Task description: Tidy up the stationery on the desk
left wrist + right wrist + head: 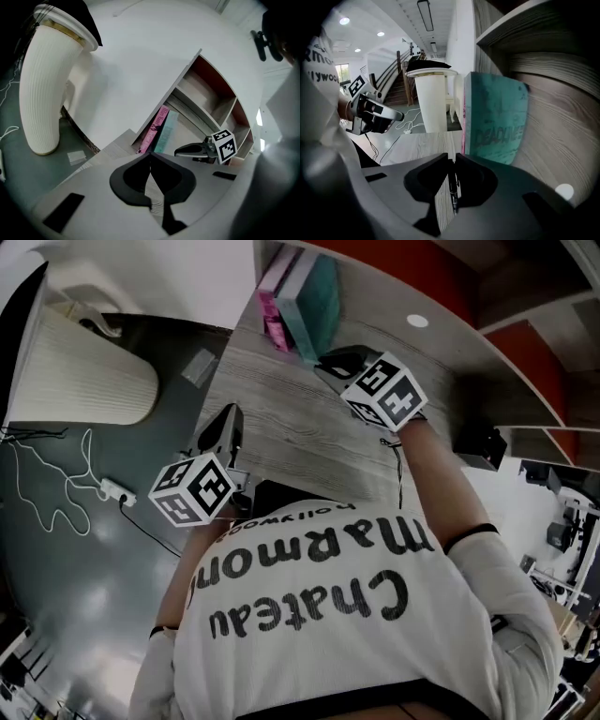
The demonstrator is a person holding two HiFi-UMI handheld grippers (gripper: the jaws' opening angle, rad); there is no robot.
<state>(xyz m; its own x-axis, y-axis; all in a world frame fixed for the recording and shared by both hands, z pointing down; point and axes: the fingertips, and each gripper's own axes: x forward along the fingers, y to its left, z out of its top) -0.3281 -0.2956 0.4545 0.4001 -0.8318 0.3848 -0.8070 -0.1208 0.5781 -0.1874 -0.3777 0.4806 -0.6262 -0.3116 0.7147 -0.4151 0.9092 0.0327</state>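
A teal book [321,298] and a pink book [273,294] stand upright side by side at the far end of the wood-grain desk [281,423], against the shelf wall. My right gripper [330,362] hovers just in front of the teal book [497,122], shut on a thin black pen [453,190] that runs along its jaws. The pink book [463,126] shows as a thin edge left of the teal one. My left gripper [225,420] is lower, over the desk's left edge, its jaws shut with nothing between them [150,159]. It sees both books [159,126] and the right gripper [187,151].
A tall white ribbed column [80,376] with a dark top stands on the grey floor left of the desk. A power strip with white cables [112,489] lies on the floor. Shelves with red backs [525,362] rise at the right. A black object [480,442] sits near the desk's right end.
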